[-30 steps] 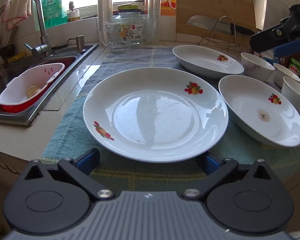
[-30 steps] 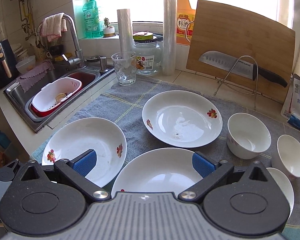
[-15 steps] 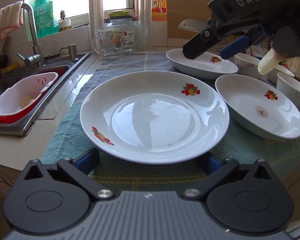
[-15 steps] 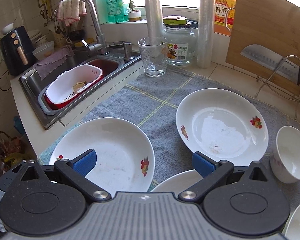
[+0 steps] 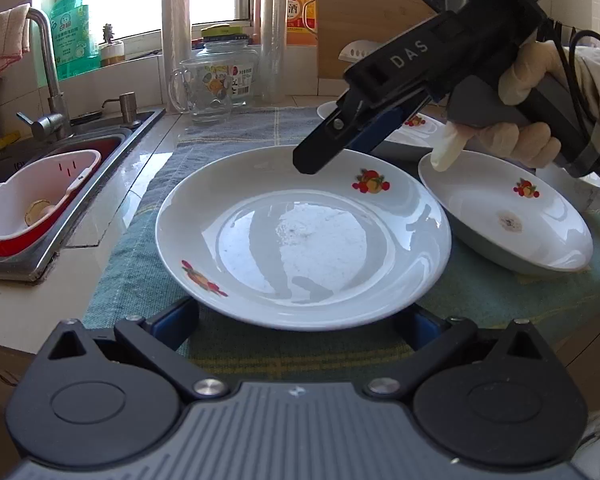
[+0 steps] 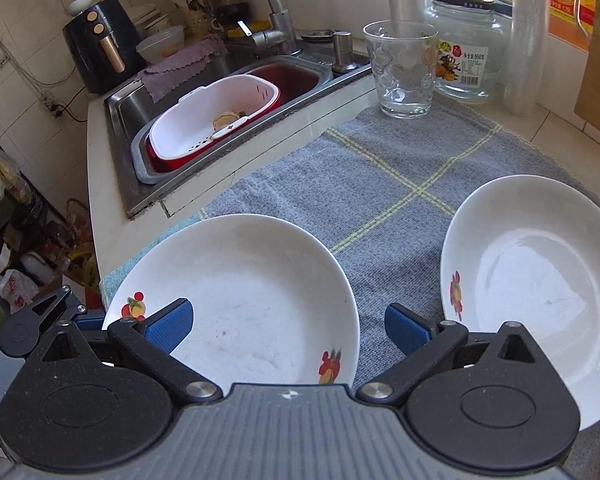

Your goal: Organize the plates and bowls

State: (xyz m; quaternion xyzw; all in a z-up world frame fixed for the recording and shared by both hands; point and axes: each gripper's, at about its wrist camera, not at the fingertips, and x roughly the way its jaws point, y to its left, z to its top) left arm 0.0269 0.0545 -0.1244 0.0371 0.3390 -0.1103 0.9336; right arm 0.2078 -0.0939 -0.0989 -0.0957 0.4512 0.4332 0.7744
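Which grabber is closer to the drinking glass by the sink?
The right gripper. It hovers over the plate's far side, toward the glass; the left gripper sits at the plate's near edge.

Bare cloth (image 6: 380, 196) between plates (image 6: 236, 304) (narrow)

Bright window daylight glares off plates; fisheye edges warp.

Large white plate (image 5: 304, 240), fruit decals on rim, lies flat, upright, at frame centre. Second white plate (image 5: 508, 216), same decals, sits tilted at right, just beside it. Third plate (image 6: 540, 288) at right of right-wrist frame.
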